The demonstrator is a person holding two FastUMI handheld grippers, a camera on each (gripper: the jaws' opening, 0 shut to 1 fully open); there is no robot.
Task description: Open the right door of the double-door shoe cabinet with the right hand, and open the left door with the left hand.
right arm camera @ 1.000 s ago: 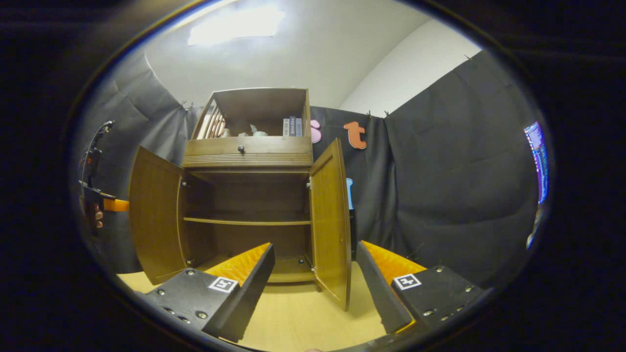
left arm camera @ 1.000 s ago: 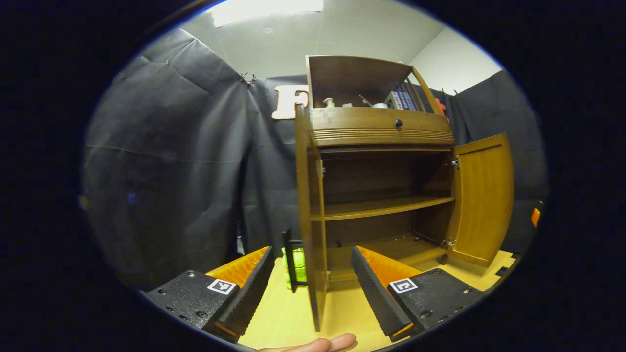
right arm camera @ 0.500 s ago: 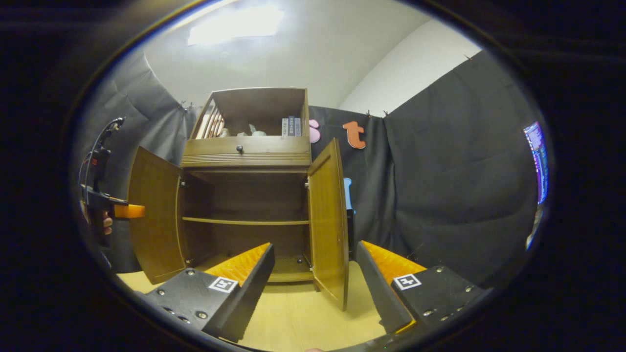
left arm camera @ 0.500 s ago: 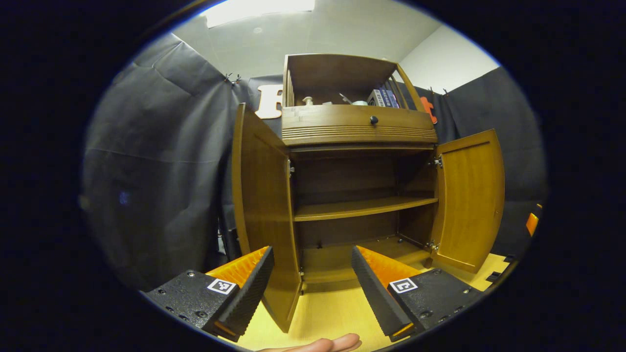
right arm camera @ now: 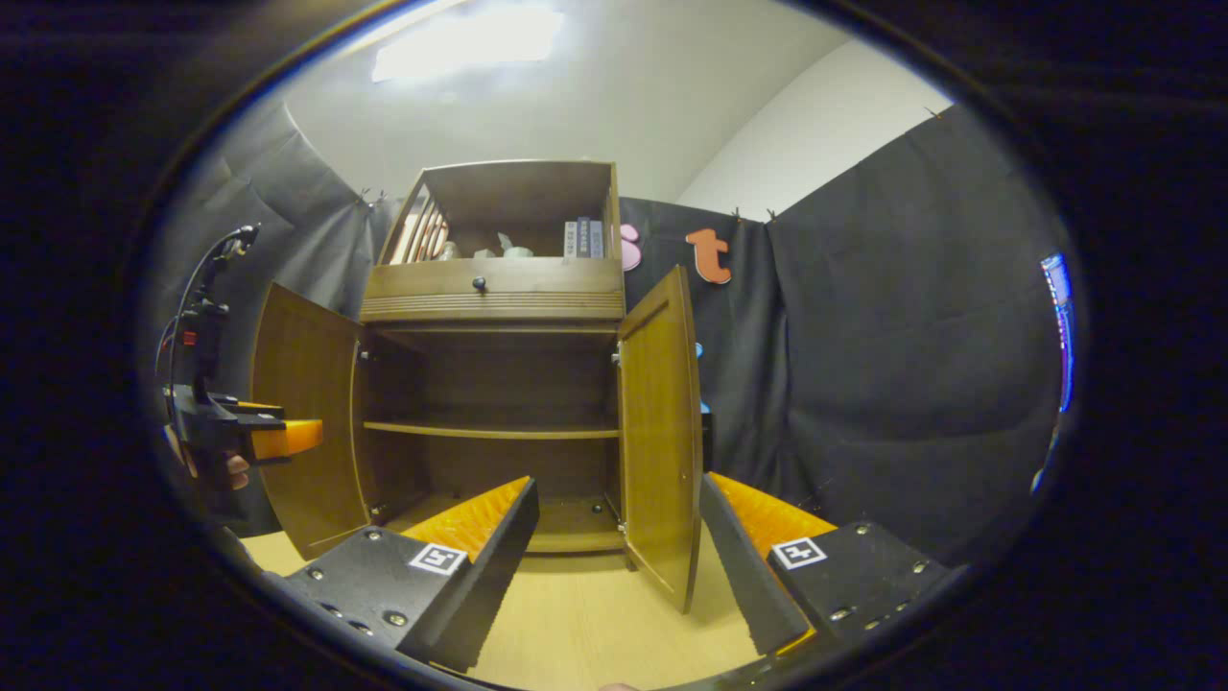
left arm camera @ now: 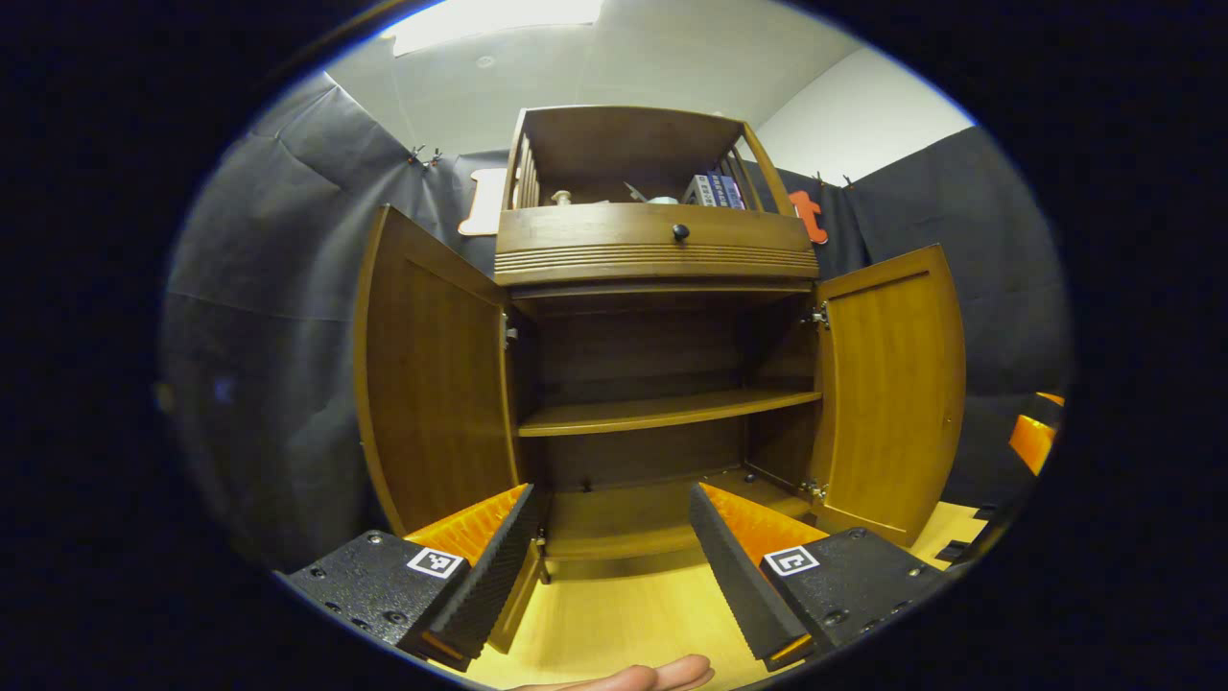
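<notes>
Left gripper view shows the shoe cabinet (left arm camera: 662, 288) standing on the table (left arm camera: 624, 614) with its left door (left arm camera: 432, 384) and right door (left arm camera: 892, 384) both swung wide, shelves bare. The left gripper (left arm camera: 609, 547) hangs before it, fingers apart, holding nothing. The right gripper (right arm camera: 619, 537) likewise has fingers apart and empty. Both openings look done; nothing appears left.

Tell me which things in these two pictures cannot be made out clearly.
- Small items on the top shelf: too small to identify, left gripper view; its front board hides their bases.
- Cabinet floor: partly hidden by the right tool's finger, right gripper view.
- Left tool: partly cut off at the edge, right gripper view.
- Left door: lower corner behind the left tool's finger, left gripper view.
</notes>
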